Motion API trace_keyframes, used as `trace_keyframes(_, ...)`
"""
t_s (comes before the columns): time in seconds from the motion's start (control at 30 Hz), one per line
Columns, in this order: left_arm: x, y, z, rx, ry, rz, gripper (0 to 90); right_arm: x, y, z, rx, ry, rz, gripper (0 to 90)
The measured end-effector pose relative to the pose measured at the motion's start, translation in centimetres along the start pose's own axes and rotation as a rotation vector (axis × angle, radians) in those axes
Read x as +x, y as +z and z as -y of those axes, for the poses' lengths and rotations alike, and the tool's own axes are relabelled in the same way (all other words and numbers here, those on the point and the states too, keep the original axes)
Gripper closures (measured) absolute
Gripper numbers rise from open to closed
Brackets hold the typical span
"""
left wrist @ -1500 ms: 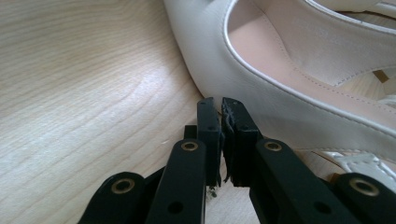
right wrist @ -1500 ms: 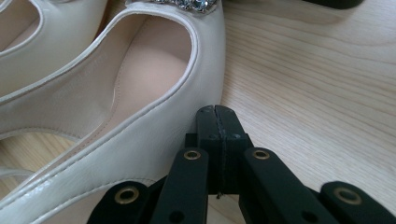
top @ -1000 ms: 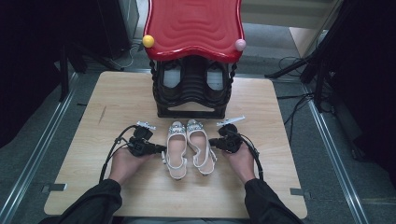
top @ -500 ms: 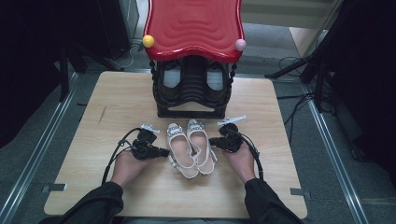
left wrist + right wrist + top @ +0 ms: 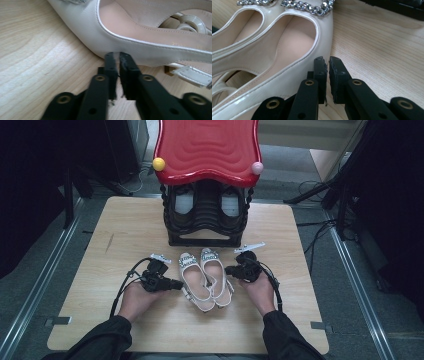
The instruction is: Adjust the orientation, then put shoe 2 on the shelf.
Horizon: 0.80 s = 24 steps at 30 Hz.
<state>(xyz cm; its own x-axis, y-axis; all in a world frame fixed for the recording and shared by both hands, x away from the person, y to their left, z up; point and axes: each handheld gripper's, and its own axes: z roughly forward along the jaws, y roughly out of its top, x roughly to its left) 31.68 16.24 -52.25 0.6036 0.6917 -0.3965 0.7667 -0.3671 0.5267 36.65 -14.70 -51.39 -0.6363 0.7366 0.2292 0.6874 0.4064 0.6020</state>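
Two cream slingback shoes lie side by side on the wooden table (image 5: pixel 125 235), toes toward the rack: the left shoe (image 5: pixel 194 281) (image 5: pixel 140 30) and the right shoe (image 5: pixel 216 277) (image 5: pixel 287 45) with a rhinestone trim. My left gripper (image 5: pixel 180 284) (image 5: pixel 117 55) points at the left shoe's outer side, tips right at its edge. My right gripper (image 5: pixel 227 269) (image 5: pixel 326 60) sits against the right shoe's outer side. Both pairs of jaws have just been opening and now stand a narrow slit apart, with nothing between them.
A black shoe rack (image 5: pixel 205 227) with a glossy red wavy top (image 5: pixel 207 150) stands at the table's far middle, with dark shoes (image 5: pixel 182 202) on its shelf. Cables trail from both grippers. Metal rails (image 5: pixel 45 270) run along the table's sides.
The left shoe has shifted a little to the right and now lies slanted against the right one. The left gripper moved with it. The right hand has kept still.
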Motion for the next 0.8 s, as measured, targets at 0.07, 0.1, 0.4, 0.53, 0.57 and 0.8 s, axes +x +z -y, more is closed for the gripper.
trace_keyframes(0.07,0.1,-0.3,-0.1,-0.013,0.001,0.000,78.8,0.0,-0.2,0.0,-0.007,-0.008,0.010,81.8)
trace_keyframes(0.1,0.2,-0.5,-0.1,-0.019,-0.003,0.004,77.1,-0.1,-0.4,0.0,-0.012,-0.011,0.006,80.3)
trace_keyframes(0.4,0.0,-2.4,-0.4,-0.053,0.023,0.019,59.5,-0.5,-1.6,0.0,-0.041,0.032,-0.016,70.6)
trace_keyframes(0.53,0.2,-3.2,-0.4,-0.065,0.024,0.028,55.6,-0.7,-2.1,-0.1,-0.062,0.057,-0.034,66.6)
trace_keyframes(0.57,0.2,-3.5,-0.4,-0.064,0.028,0.027,54.5,-0.6,-2.3,-0.1,-0.062,0.056,-0.034,66.0)
trace_keyframes(0.8,0.9,-4.9,-0.4,-0.074,0.027,0.053,48.2,-0.3,-3.0,-0.3,-0.079,0.064,-0.027,64.4)
